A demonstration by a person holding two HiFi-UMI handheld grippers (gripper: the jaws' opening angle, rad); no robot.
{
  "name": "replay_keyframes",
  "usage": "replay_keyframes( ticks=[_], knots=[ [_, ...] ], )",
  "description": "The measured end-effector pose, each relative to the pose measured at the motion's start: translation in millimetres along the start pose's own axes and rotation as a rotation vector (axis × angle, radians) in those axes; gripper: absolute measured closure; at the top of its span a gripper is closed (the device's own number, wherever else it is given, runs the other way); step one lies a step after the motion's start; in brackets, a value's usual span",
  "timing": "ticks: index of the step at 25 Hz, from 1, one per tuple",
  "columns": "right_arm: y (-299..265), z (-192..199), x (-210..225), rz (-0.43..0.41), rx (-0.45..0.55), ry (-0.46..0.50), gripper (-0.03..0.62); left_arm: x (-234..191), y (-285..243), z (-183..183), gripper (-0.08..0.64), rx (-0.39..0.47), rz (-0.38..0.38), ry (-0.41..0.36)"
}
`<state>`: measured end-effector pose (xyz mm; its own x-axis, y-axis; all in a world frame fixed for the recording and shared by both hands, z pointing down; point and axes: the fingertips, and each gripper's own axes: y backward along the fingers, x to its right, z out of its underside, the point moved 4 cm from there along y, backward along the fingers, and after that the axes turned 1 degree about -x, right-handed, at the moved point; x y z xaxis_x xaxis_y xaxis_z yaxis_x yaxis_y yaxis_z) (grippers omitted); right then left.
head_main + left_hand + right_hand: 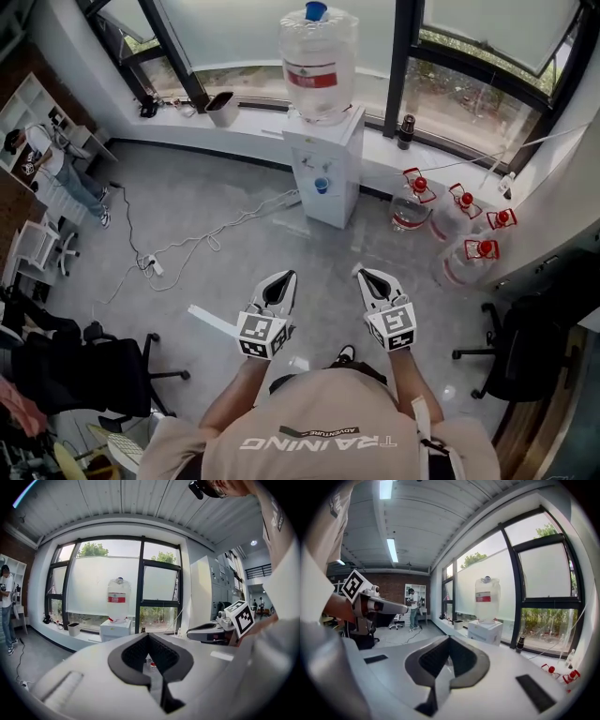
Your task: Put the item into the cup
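No cup and no item to put in it show in any view. My left gripper (281,279) and right gripper (367,277) are held side by side at waist height over the grey floor, both pointing toward a white water dispenser (323,164). In the left gripper view the left gripper (149,637) has its jaw tips together with nothing between them. The right gripper (449,639) looks the same in its own view, tips touching and empty. Each gripper appears at the edge of the other's view.
A large water bottle (319,61) tops the dispenser. Several red-capped bottles (450,220) lie on the floor to its right. Cables (187,248) trail across the floor at left. Office chairs stand at left (103,370) and right (525,347). A person (52,169) stands far left.
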<state>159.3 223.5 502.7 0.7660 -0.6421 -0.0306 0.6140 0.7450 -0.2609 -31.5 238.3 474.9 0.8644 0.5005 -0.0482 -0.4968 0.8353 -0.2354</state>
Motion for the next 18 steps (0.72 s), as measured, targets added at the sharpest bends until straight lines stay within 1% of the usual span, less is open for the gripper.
replay_keyframes(
  ticks=[6, 11, 14, 18],
  knots=[
    [-25, -2, 25, -0.069, -0.001, 0.008, 0.581, -6, -22, -5, 0.552, 0.000, -0.064, 0.014],
    [-45, -14, 42, -0.082, 0.013, -0.003, 0.581, -15, -38, -5, 0.552, -0.002, -0.106, 0.030],
    [-58, -19, 49, -0.069, 0.011, -0.007, 0.581, -24, -46, -6, 0.552, 0.002, -0.104, 0.039],
    [-82, -29, 53, -0.057, 0.012, 0.006, 0.581, -45, -59, -9, 0.552, 0.007, -0.079, 0.028]
  ],
)
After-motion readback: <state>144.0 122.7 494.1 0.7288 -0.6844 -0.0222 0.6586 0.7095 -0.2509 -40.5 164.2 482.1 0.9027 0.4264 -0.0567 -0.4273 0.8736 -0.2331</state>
